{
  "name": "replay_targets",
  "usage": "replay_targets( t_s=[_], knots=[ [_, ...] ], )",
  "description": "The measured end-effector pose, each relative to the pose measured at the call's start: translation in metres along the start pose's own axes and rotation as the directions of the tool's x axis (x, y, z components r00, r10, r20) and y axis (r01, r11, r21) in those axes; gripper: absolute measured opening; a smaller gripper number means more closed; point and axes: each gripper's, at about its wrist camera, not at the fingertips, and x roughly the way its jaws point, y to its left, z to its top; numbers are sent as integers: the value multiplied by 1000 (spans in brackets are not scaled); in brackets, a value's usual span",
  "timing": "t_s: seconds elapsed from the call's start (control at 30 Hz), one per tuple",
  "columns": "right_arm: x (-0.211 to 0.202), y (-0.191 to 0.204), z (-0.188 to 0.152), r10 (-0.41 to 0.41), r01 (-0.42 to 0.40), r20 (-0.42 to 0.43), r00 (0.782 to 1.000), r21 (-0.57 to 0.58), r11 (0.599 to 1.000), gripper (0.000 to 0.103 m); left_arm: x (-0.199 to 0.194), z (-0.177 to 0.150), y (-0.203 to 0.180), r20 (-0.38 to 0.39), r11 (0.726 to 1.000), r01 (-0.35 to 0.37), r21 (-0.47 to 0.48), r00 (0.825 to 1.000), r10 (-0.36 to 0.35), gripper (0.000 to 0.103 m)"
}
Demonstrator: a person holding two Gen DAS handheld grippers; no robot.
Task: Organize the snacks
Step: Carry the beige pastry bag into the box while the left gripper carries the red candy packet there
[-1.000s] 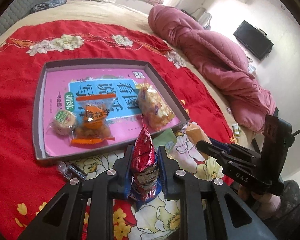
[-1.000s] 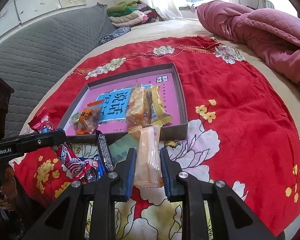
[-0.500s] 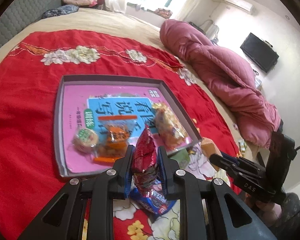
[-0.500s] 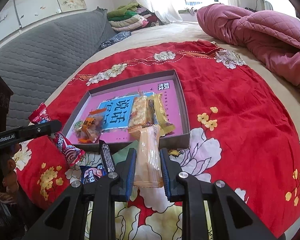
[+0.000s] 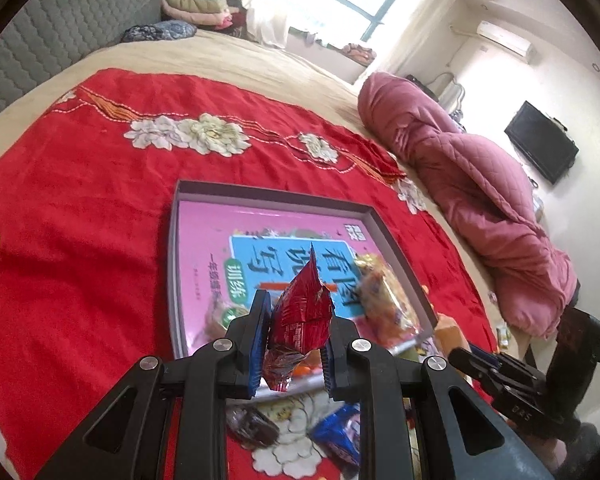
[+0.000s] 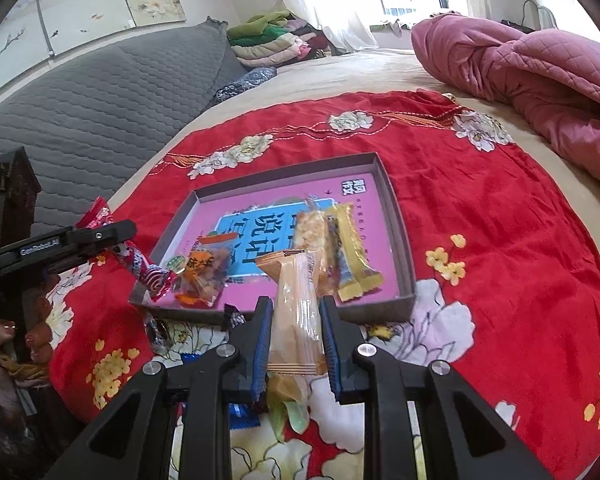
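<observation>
At the bottom centre of my left wrist view, my left gripper [image 5: 296,344] is clamped on a crinkled red packet [image 5: 300,314], which stands upright between the blue pads with its torn-looking top pointing up the frame. Behind it, in the middle of the frame, lies the grey tray [image 5: 173,256] with its pink printed lining, resting on a red flowered cloth [image 5: 80,184]. A clear bag of yellow snacks [image 5: 384,300] sits in the tray just right of the packet, and a small round green-labelled pack is partly hidden behind my left finger. Below the gripper, on the cloth, I see a dark wrapper [image 5: 252,428] and a blue wrapper [image 5: 340,432].

Low in the centre of my right wrist view, my right gripper [image 6: 296,340] is clenched on a pale orange bar [image 6: 296,312] in a clear sleeve, held upright just in front of the tray's near wall [image 6: 384,308]. Inside the tray, a yellow bar [image 6: 352,256] lies toward the right side beside a crispy bar in clear wrap [image 6: 310,232], and an orange pack [image 6: 202,276] lies toward the left. At the left edge of this frame, the left gripper holds its red packet [image 6: 148,276] over the tray's near left corner; whether it touches the rim I cannot tell. A pink quilt [image 6: 540,80] fills the upper right.
</observation>
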Motion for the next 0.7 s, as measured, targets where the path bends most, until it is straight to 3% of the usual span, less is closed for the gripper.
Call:
replay_targets(
  t_s=[0.7],
  knots=[
    [45,35,21,56,-57,-11,998,-29,998,24,30,-5,23,-67,998,-55,-21,996,53,24]
  ],
)
